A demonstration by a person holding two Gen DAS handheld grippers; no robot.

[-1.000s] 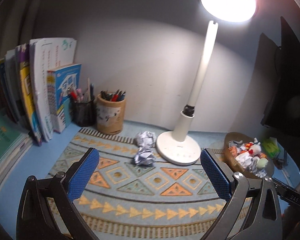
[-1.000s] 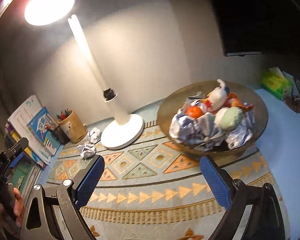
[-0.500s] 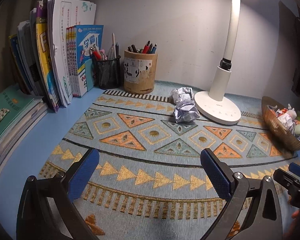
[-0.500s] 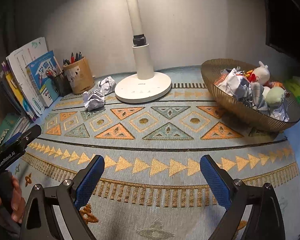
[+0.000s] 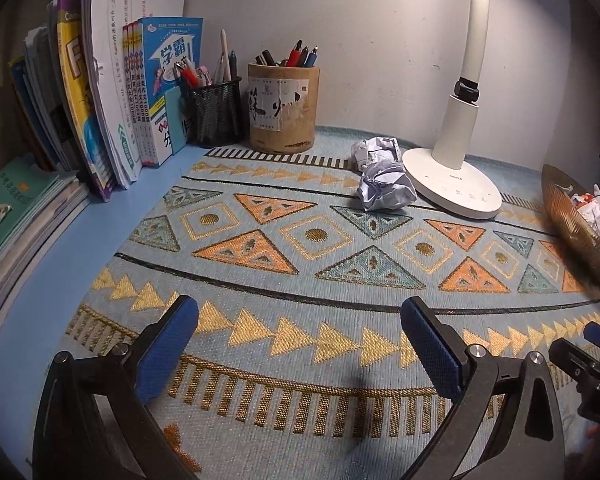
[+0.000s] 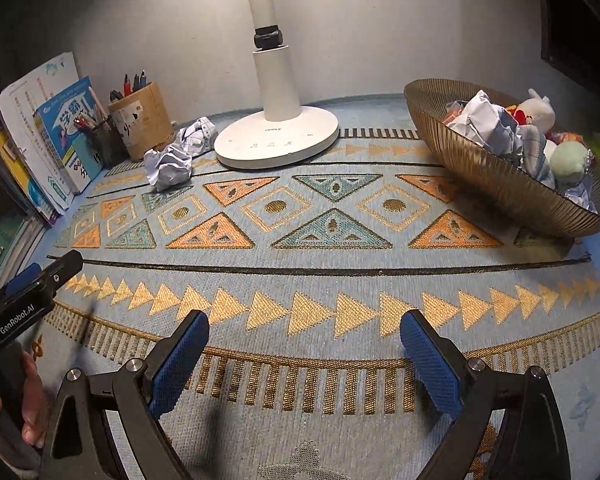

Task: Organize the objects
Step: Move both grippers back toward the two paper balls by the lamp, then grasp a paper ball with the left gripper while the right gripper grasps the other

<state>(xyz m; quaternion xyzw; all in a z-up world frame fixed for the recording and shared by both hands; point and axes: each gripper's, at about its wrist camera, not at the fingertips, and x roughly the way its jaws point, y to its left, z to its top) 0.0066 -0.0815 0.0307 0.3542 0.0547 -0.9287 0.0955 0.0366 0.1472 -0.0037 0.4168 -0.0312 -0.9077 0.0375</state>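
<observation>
Nearest to me, the left gripper and the right gripper hover low over the patterned mat, both spread wide and holding nothing. Farther back, two crumpled paper balls lie on the mat, just beside the lamp base. At the right, the woven bowl already holds several paper wads and small toys. So most seems done; these two balls remain, I think.

Both grippers wide, nothing held

L gripper: jaws spread wide, blue pads facing in, empty, low over the mat. R gripper: same, wide apart, empty. Person's hand wraps the L gripper's handle, seen in right-wrist view.
</observation>
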